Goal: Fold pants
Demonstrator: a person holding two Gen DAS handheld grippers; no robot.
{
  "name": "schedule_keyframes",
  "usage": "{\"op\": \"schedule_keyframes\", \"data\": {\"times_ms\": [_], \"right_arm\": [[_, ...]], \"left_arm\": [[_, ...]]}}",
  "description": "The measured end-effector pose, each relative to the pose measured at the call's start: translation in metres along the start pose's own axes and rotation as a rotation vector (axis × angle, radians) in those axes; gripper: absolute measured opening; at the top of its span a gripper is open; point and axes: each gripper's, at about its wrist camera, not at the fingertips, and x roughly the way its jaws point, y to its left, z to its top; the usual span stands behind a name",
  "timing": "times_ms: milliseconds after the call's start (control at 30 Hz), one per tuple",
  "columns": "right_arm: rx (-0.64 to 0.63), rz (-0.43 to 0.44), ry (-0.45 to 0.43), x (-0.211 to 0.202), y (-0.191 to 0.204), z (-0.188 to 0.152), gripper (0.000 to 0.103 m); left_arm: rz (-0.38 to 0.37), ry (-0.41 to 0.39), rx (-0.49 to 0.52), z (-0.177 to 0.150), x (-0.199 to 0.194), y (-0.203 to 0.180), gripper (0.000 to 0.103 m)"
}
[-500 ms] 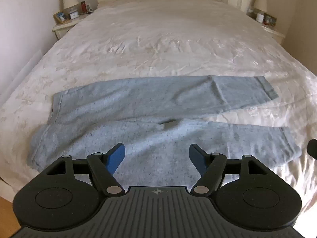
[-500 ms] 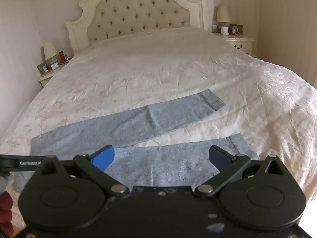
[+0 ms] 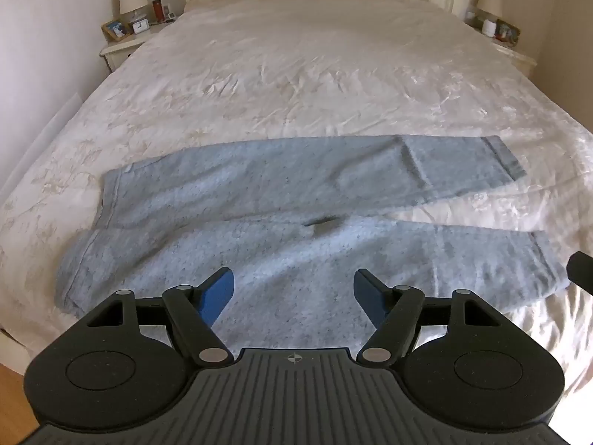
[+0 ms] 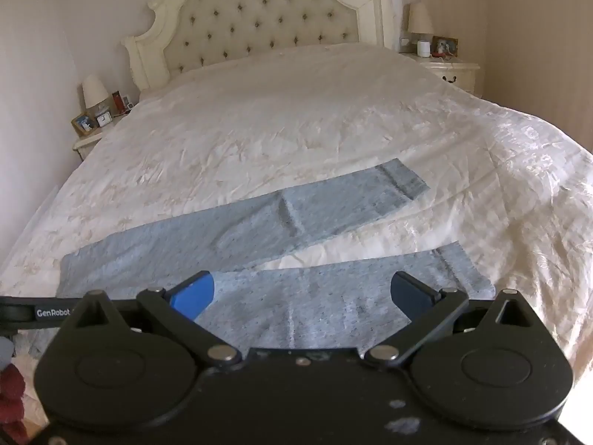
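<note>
Grey sweatpants lie flat across the near part of a white bed, waistband at the left, two legs spread apart toward the right. My left gripper is open and empty, hovering over the near leg close to the crotch. In the right wrist view the pants show with the far leg's cuff and the near leg's cuff. My right gripper is open and empty above the near leg. The right gripper's edge shows at the far right of the left wrist view.
The bed has a cream quilted cover and a tufted headboard. Nightstands with lamps and frames stand at both sides. Wooden floor shows at the bed's near left corner. A dark red cloth is at the lower left.
Both grippers have shifted only slightly; the view of the pants is almost the same. Both stay open.
</note>
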Motion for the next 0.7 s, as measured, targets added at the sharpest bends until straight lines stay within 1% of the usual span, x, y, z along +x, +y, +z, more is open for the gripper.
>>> {"op": "schedule_keyframes", "data": {"times_ms": [300,700], "right_arm": [[-0.01,0.01,0.014,0.014,-0.005,-0.004,0.103],[-0.017,0.02,0.022,0.017,-0.007,-0.005,0.103]], "left_arm": [[0.003,0.016,-0.012,-0.003,0.002,0.006,0.071],[0.01,0.026,-0.023,-0.006,0.003,0.005,0.071]]}}
